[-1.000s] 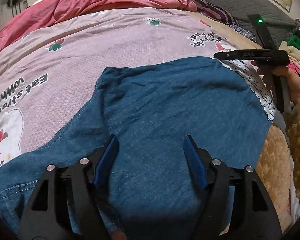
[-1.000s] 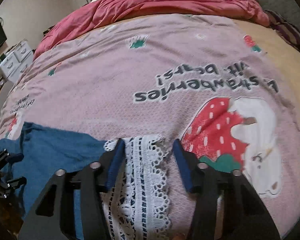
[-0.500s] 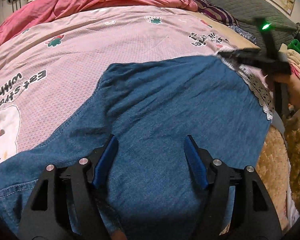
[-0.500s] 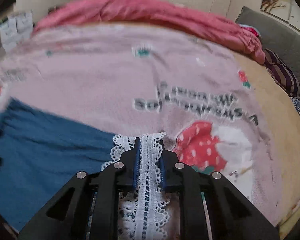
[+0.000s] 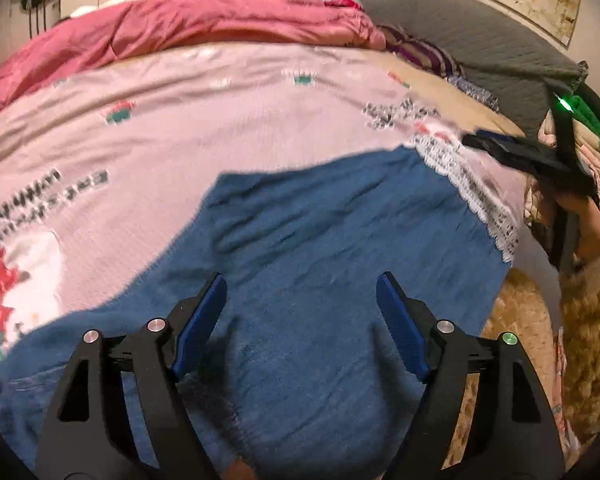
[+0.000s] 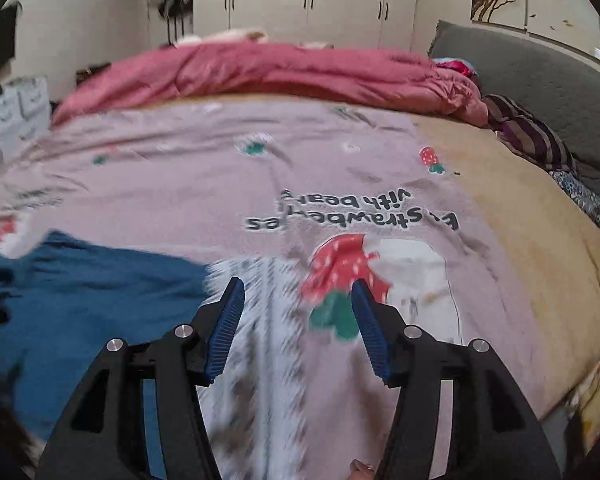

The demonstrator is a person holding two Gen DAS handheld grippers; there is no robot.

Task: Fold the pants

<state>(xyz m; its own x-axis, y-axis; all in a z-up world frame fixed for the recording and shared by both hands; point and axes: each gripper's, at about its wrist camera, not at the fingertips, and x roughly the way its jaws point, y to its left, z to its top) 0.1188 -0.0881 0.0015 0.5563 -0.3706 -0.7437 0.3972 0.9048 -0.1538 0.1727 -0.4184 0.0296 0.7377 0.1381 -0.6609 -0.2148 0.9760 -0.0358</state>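
Note:
Blue denim pants (image 5: 320,280) lie spread flat on the pink strawberry bedspread (image 5: 180,120), with a white lace hem (image 5: 472,196) at the far right end. My left gripper (image 5: 300,320) is open and empty just above the denim. My right gripper (image 6: 296,320) is open and empty over the lace hem (image 6: 268,320), with the denim (image 6: 80,292) to its left. The right gripper also shows in the left wrist view (image 5: 520,156) beside the lace hem.
A rolled red quilt (image 6: 280,68) lies along the far side of the bed. A grey headboard (image 6: 540,92) and striped cloth (image 6: 528,136) are at the right. A tan fleece blanket (image 5: 532,340) lies at the near right. White drawers (image 6: 16,108) stand far left.
My right gripper shut on the lace hem half a second ago and has now opened and let it go. Both cameras have tilted up. The left gripper stayed open.

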